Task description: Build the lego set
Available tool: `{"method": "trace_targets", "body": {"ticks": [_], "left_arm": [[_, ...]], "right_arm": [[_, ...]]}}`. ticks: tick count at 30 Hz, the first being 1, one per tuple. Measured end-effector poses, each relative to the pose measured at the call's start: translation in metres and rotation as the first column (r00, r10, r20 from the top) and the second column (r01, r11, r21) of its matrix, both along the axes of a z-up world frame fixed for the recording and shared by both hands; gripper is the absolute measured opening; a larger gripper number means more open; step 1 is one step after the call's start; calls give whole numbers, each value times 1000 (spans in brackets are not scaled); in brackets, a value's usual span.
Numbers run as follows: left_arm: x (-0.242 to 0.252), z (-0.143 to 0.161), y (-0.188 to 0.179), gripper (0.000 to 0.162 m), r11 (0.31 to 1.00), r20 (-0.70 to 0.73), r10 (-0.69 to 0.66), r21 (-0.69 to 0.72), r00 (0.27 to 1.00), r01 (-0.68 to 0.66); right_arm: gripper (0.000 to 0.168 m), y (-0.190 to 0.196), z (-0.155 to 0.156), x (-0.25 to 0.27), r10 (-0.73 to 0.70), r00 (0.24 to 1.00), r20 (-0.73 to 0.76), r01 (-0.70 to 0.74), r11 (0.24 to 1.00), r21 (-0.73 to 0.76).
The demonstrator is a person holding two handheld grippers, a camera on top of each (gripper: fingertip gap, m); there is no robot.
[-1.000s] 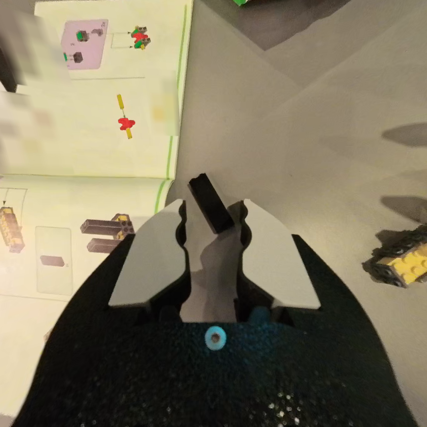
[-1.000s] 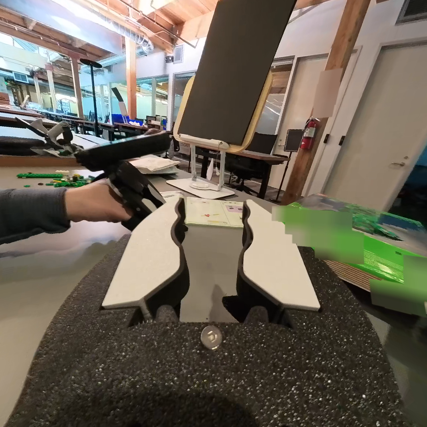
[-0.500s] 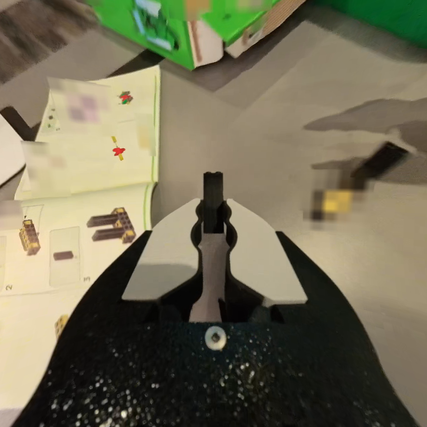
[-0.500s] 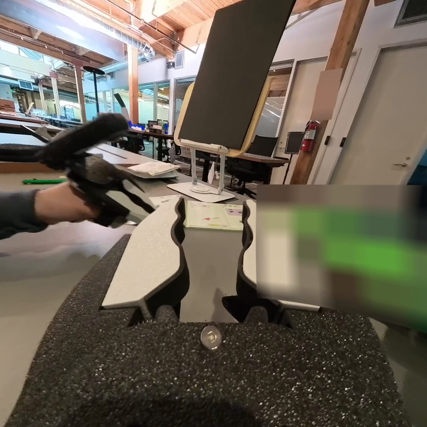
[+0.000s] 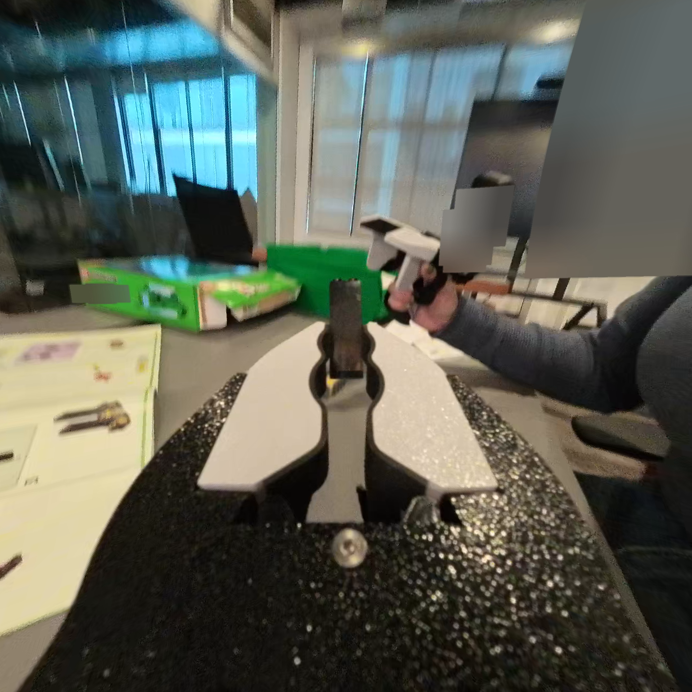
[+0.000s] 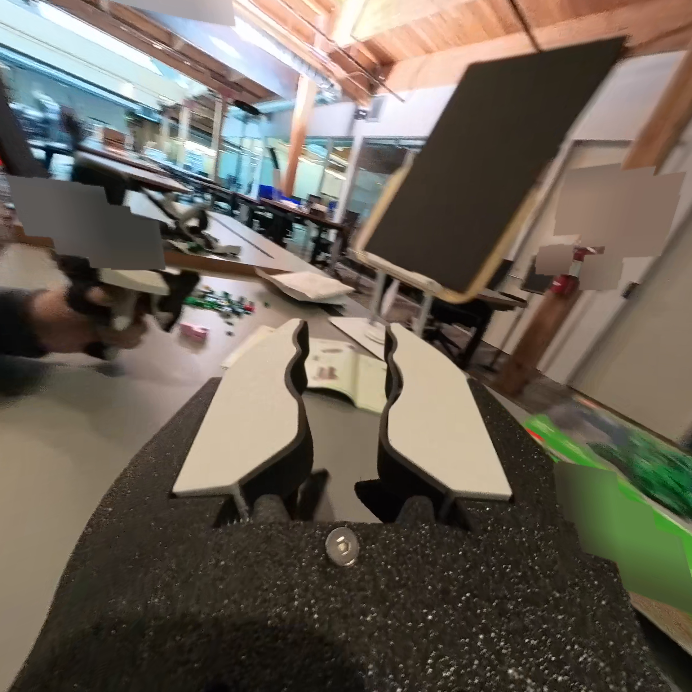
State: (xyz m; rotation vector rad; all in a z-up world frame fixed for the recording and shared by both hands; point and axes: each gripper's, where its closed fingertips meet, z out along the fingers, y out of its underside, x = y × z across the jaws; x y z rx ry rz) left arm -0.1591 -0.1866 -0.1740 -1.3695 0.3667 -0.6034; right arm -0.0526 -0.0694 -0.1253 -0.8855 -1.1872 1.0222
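Black brick (image 5: pixel 346 329) stands upright, pinched in my left gripper (image 5: pixel 346 339) above the grey table (image 5: pixel 224 348). My right gripper (image 6: pixel 345 346) gapes wide, empty, facing the instruction booklet (image 6: pixel 342 369).

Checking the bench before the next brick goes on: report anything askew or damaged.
The green cardboard box lies flat with its end flap torn open and ragged. Loose small bricks are scattered over the grey table. Nothing else stands out.
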Motion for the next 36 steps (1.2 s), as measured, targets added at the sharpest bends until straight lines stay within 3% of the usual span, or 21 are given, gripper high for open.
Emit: {"method": "trace_targets", "body": {"ticks": [3, 6, 12, 21, 30, 31, 34, 36], "left_arm": [[-6, 11, -11, 16, 991, 33, -8, 132, 999, 4], [-9, 18, -15, 16, 976, 18, 29, 214, 999, -32], [-3, 24, -21, 16, 971, 65, -58, 237, 996, 41], [12, 21, -23, 16, 968, 36, -128, 220, 991, 117], [27, 10, -18, 16, 972, -22, -153, 177, 988, 154], [27, 10, -17, 18, 974, -18, -145, 173, 989, 146], [17, 6, -6, 52, 990, 2, -53, 134, 999, 52], [8, 5, -1, 56, 993, -8, 15, 120, 1000, -13]], "right_arm": [[37, -49, 9, -23, 132, 990, 55, -133, 991, 17], [37, -89, -3, -48, 252, 956, 149, -252, 968, -23], [38, -132, -32, -86, 421, 876, 237, -399, 907, -138], [28, -141, -16, -94, 602, 787, 137, -524, 769, -366], [18, -147, -24, -91, 593, 777, 210, -518, 793, -320], [17, -146, -24, -91, 585, 780, 220, -513, 800, -310], [17, -138, -31, -89, 542, 784, 303, -476, 838, -269], [17, -128, -46, -85, 505, 745, 437, -439, 863, -248]]}}
